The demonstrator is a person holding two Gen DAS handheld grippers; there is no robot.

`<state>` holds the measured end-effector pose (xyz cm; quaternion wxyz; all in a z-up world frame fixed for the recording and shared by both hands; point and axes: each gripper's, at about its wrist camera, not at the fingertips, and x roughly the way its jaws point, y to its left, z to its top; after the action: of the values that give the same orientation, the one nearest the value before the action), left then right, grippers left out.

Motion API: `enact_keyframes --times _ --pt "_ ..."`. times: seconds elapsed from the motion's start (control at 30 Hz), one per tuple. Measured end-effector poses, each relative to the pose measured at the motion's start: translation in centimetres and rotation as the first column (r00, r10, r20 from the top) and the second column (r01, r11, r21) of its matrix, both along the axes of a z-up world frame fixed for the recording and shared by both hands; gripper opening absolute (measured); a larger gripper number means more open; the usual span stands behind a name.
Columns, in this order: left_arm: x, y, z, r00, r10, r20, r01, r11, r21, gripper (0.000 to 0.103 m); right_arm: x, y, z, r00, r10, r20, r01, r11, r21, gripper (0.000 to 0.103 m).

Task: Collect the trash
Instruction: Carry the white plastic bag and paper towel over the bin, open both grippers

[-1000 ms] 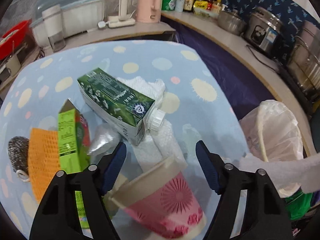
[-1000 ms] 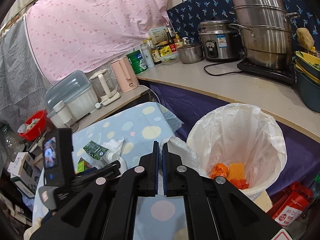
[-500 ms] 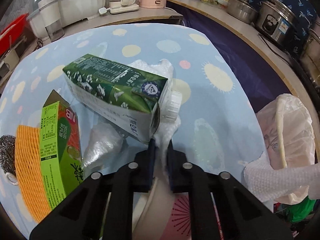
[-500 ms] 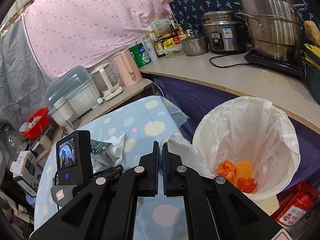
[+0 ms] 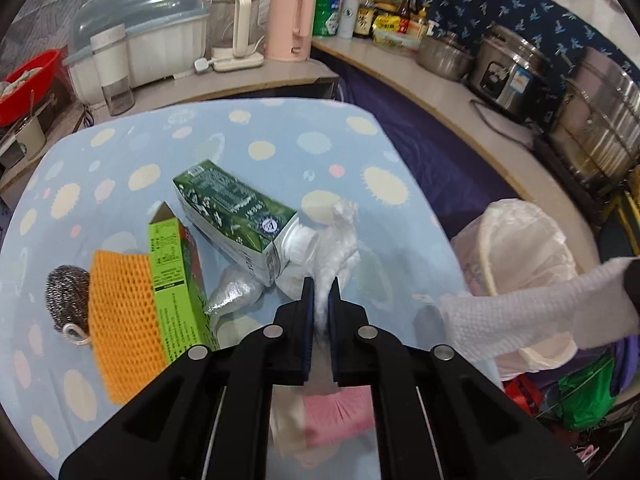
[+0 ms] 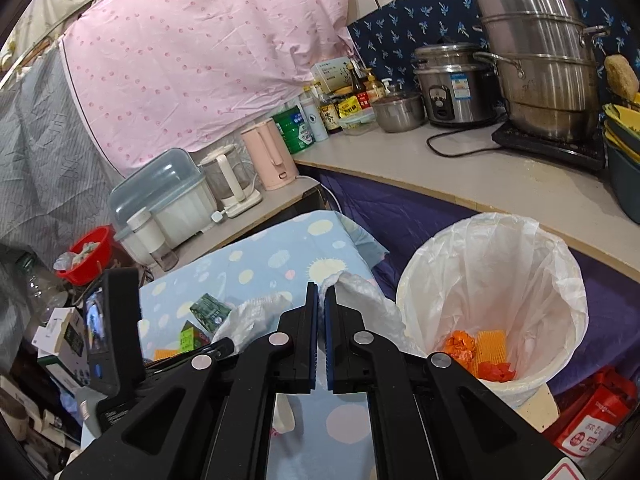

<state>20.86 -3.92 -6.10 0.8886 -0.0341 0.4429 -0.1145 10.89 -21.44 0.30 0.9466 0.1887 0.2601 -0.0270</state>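
My left gripper (image 5: 320, 292) is shut on a crumpled white plastic wrap (image 5: 338, 244), which trails from its tips beside the cap of a dark green drink carton (image 5: 236, 208). A light green box (image 5: 172, 276), an orange foam net (image 5: 120, 320), a steel scourer (image 5: 66, 296) and a silver foil bag (image 5: 232, 296) lie to the left. A pink cup (image 5: 336, 416) shows below the jaws. My right gripper (image 6: 321, 292) is shut on a white foam sheet (image 6: 360, 296), just left of the white-lined bin (image 6: 560, 264), which holds orange scraps (image 6: 476, 352).
A blue dotted tablecloth (image 5: 280, 136) covers the table. Behind it a counter (image 6: 500, 184) carries a pink kettle (image 5: 290, 24), bottles, a rice cooker (image 6: 452, 84) and steel pots (image 6: 540, 60). A red bowl (image 6: 86, 256) and boxes crowd the left. A red packet (image 6: 596, 416) lies by the bin.
My left jaws closed from wide open onto the white plastic wrap beside the carton, then rose, pulling it up. My right gripper kept its grip on the foam sheet near the bin.
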Motion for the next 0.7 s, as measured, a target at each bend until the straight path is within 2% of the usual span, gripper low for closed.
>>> enact_keyframes --times 0.33,0.53,0.7 --pt "-2.7 -0.5 7.4 0.989 -0.073 0.129 0.082 0.995 -0.065 0.006 -1.3 -1.2 4.9 0.995 0.005 0.1 -0.002 1.0 -0.028 0.003" --pt "-2.8 -2.7 10.7 0.975 -0.143 0.168 0.159 0.983 -0.088 0.006 -1.9 -3.7 7.9 0.988 -0.026 0.15 0.034 0.998 -0.049 0.003" --pt "-2.5 -6.0 12.2 0.956 -0.238 0.172 0.259 0.959 -0.112 0.006 -2.2 -7.0 9.2 0.985 -0.069 0.159 0.079 0.996 -0.052 0.003"
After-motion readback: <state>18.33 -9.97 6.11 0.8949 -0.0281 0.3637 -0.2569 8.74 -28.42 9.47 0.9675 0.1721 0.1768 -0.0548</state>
